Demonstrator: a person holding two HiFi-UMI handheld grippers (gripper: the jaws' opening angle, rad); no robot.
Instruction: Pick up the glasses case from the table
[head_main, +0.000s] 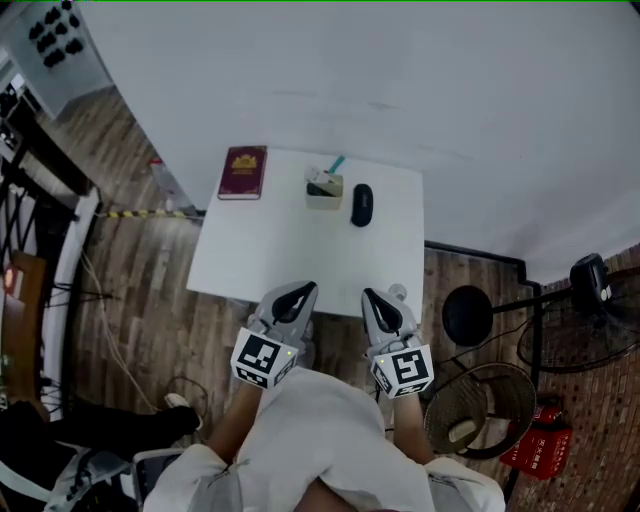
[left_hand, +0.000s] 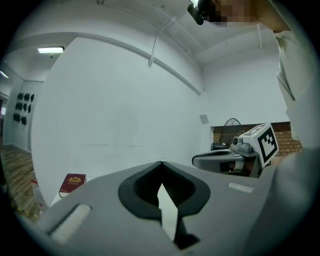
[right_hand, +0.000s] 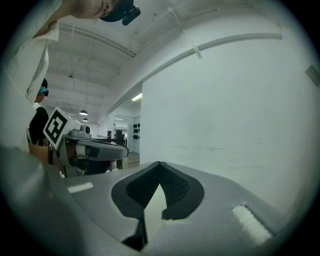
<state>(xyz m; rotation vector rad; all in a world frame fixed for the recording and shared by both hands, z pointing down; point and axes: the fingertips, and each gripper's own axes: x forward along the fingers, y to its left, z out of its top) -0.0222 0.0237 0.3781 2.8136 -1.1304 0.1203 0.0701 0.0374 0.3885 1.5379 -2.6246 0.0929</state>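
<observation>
A black oval glasses case (head_main: 361, 205) lies near the far right of the white table (head_main: 280, 250). Both grippers hover at the table's near edge, well short of the case. My left gripper (head_main: 299, 292) is shut with nothing in it, and its tips meet in the left gripper view (left_hand: 161, 165). My right gripper (head_main: 373, 297) is also shut and empty, with its jaws closed in the right gripper view (right_hand: 159, 165). From either gripper view the case is hidden.
A dark red book (head_main: 243, 172) lies at the table's far left corner. A small tan box with pens (head_main: 324, 187) stands just left of the case. A fan (head_main: 590, 281), a round stool (head_main: 467, 314) and a wire basket (head_main: 475, 405) stand on the floor to the right.
</observation>
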